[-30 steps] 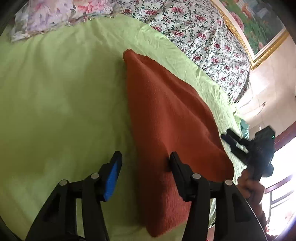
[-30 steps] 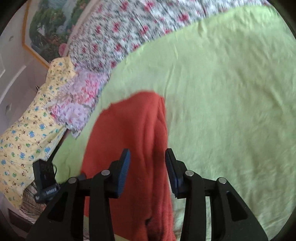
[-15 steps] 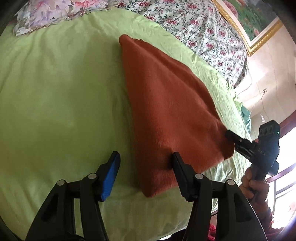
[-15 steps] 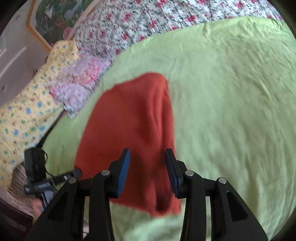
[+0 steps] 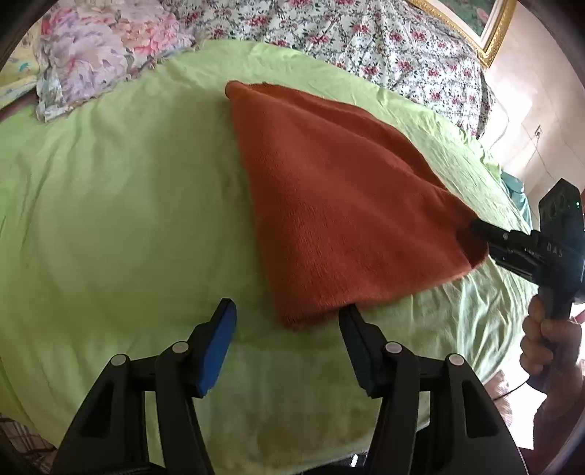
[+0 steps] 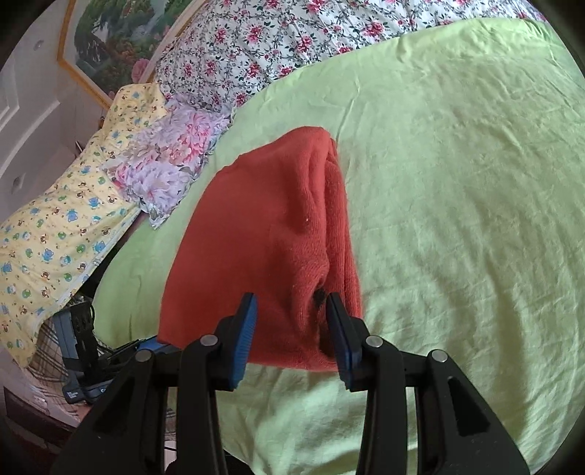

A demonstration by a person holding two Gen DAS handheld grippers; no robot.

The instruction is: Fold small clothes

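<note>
A rust-orange knitted garment (image 5: 336, 204) lies folded lengthwise on a light green sheet (image 5: 120, 204). My left gripper (image 5: 287, 329) is open, its jaws on either side of the garment's near corner, just above the sheet. My right gripper (image 6: 290, 321) is open, with the garment's (image 6: 263, 234) near edge between its jaws. In the left wrist view the right gripper (image 5: 486, 237) is at the garment's right corner. In the right wrist view the left gripper (image 6: 146, 345) is low at the garment's left corner.
Flowered bedding (image 5: 365, 33) lies behind the green sheet, with a pink floral pillow (image 6: 168, 160) and a yellow printed pillow (image 6: 62, 204) at the head. A framed picture (image 6: 109, 40) hangs on the wall. The bed's near edge runs below both grippers.
Both grippers have drawn back toward the bed's near edge. The garment now lies flatter and further from both cameras, its near edge just at the fingertips.
</note>
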